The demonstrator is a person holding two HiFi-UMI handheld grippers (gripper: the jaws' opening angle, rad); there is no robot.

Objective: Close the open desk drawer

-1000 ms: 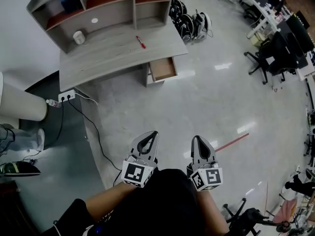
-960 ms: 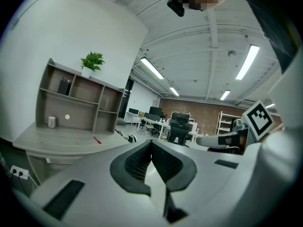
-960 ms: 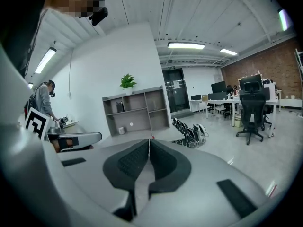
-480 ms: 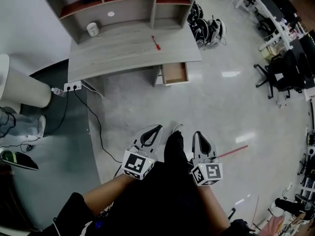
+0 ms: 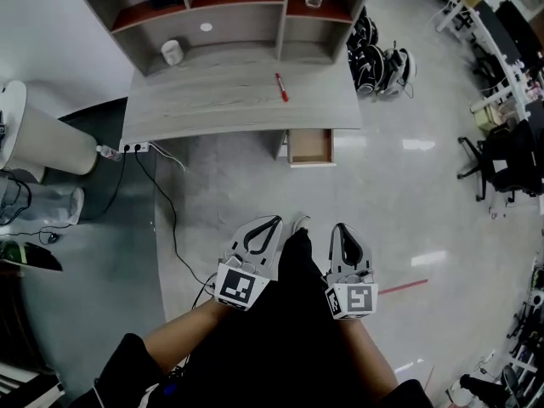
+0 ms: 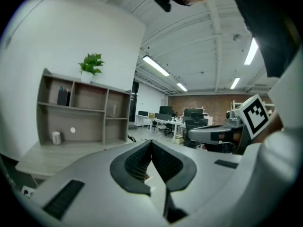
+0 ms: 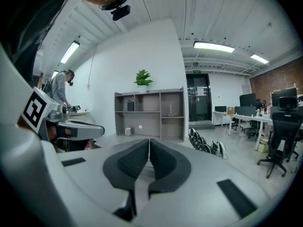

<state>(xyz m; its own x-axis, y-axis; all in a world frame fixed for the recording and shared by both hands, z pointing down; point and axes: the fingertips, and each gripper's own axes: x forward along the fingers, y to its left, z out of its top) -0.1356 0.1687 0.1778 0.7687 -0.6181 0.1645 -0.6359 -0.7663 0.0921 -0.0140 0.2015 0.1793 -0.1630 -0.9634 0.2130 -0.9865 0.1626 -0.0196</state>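
Wooden drawer (image 5: pixel 309 145) hangs open under the surface (image 5: pixel 212 100); well ahead of the fingers. Fingers of left gripper (image 5: pixel 270 222) and right gripper (image 5: pixel 339 229) are pressed together.

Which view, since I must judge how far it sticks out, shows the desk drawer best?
The head view: the drawer is seen from above, pulled out under the desk. Both gripper views catch the shelves, but the drawer is hidden.

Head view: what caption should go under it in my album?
Left gripper and right gripper, both shut and empty, face a desk with its drawer open.
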